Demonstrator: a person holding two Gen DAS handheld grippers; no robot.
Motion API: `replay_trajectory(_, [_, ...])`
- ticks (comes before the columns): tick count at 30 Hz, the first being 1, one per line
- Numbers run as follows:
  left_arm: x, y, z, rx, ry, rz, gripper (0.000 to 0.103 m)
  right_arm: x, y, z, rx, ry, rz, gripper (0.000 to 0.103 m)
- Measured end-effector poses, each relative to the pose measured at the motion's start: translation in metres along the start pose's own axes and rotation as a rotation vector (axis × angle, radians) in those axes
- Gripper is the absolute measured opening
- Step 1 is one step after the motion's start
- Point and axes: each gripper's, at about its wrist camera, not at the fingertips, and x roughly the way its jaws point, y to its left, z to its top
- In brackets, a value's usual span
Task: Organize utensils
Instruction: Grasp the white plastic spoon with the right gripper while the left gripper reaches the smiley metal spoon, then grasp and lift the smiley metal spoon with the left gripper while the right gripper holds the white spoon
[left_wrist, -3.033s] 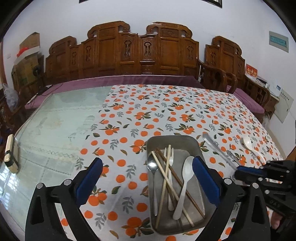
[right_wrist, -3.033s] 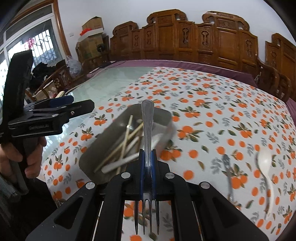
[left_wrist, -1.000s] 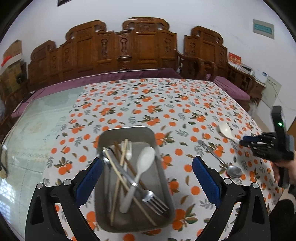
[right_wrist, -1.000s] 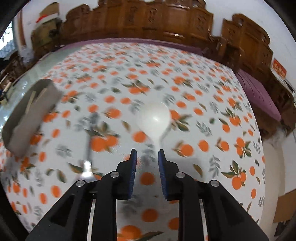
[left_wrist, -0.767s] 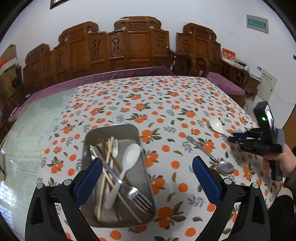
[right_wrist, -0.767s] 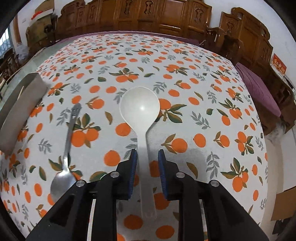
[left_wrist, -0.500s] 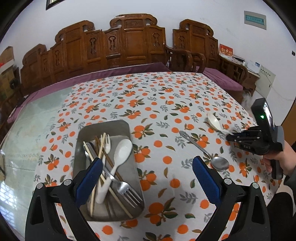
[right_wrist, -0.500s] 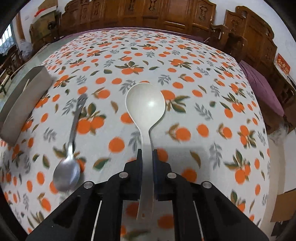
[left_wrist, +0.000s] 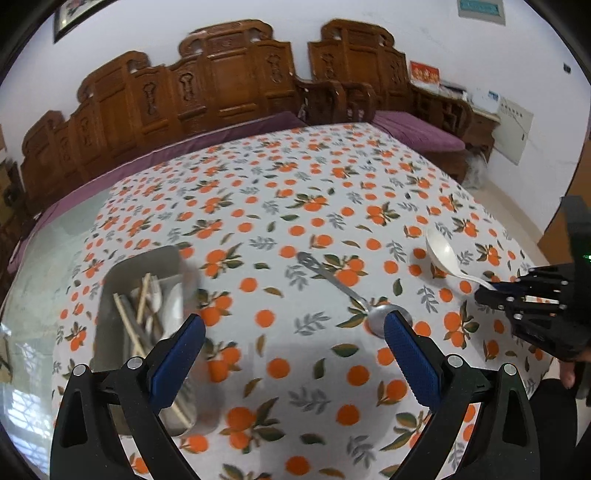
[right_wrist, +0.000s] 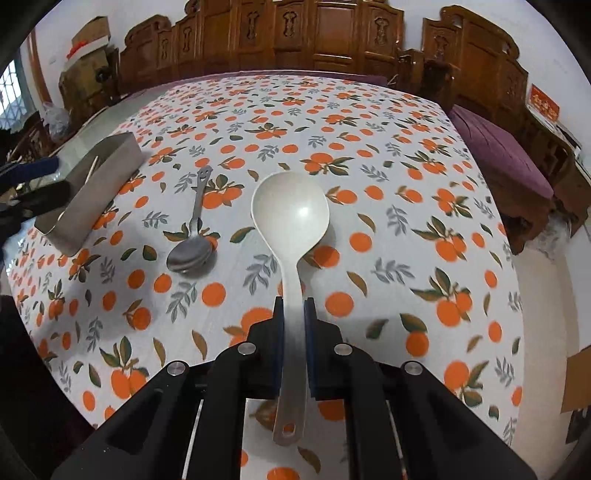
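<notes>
My right gripper (right_wrist: 293, 306) is shut on the handle of a white plastic spoon (right_wrist: 290, 210), whose bowl points away over the orange-print tablecloth; the gripper (left_wrist: 491, 291) and the spoon (left_wrist: 441, 253) also show at the right of the left wrist view. A metal spoon (right_wrist: 192, 243) lies on the cloth left of the white one and shows in the left wrist view (left_wrist: 351, 295) too. A metal tray (left_wrist: 110, 332) at the left holds chopsticks, a white spoon and other utensils. My left gripper (left_wrist: 293, 343) is open and empty above the cloth between tray and metal spoon.
The tray's side wall (right_wrist: 92, 195) shows at the far left of the right wrist view. Carved wooden benches (left_wrist: 221, 88) with purple cushions line the far side and right of the table. The table's right edge (right_wrist: 517, 280) drops to the floor.
My right gripper dropped a fork in the tray, moved to the white spoon and closed on its handle. My left gripper has swung right, so the tray now sits further left.
</notes>
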Motion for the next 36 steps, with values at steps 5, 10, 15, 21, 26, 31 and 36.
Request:
replay_trajectory(5, [0.034, -0.023, 0.006, 0.01, 0.062, -0.044, 0.094, -0.002, -0.017, -0.004, 0.042, -0.008, -0.001, 0.012])
replay_trajectory(10, [0.073, -0.042, 0.01, -0.009, 0.136, -0.08, 0.082, 0.003, -0.029, -0.008, 0.056, -0.002, -0.006, 0.012])
replay_trajectory(15, [0.105, -0.048, 0.016, -0.069, 0.211, -0.115, 0.055, 0.006, -0.03, -0.011, 0.051, 0.002, -0.012, 0.012])
replay_trajectory(21, [0.123, -0.055, 0.014, -0.065, 0.27, -0.062, 0.048, 0.008, -0.028, -0.012, 0.048, 0.003, -0.006, 0.012])
replay_trajectory(26, [0.124, -0.051, 0.017, -0.065, 0.272, -0.032, 0.038, 0.008, -0.024, -0.012, 0.039, 0.004, 0.001, 0.012])
replay_trajectory(31, [0.122, -0.041, 0.015, -0.068, 0.277, -0.035, 0.014, 0.006, -0.018, -0.011, 0.023, 0.0, 0.004, 0.012])
replay_trajectory(36, [0.122, -0.036, 0.014, -0.059, 0.287, -0.045, 0.012, 0.003, -0.015, -0.009, 0.015, -0.007, 0.007, 0.012])
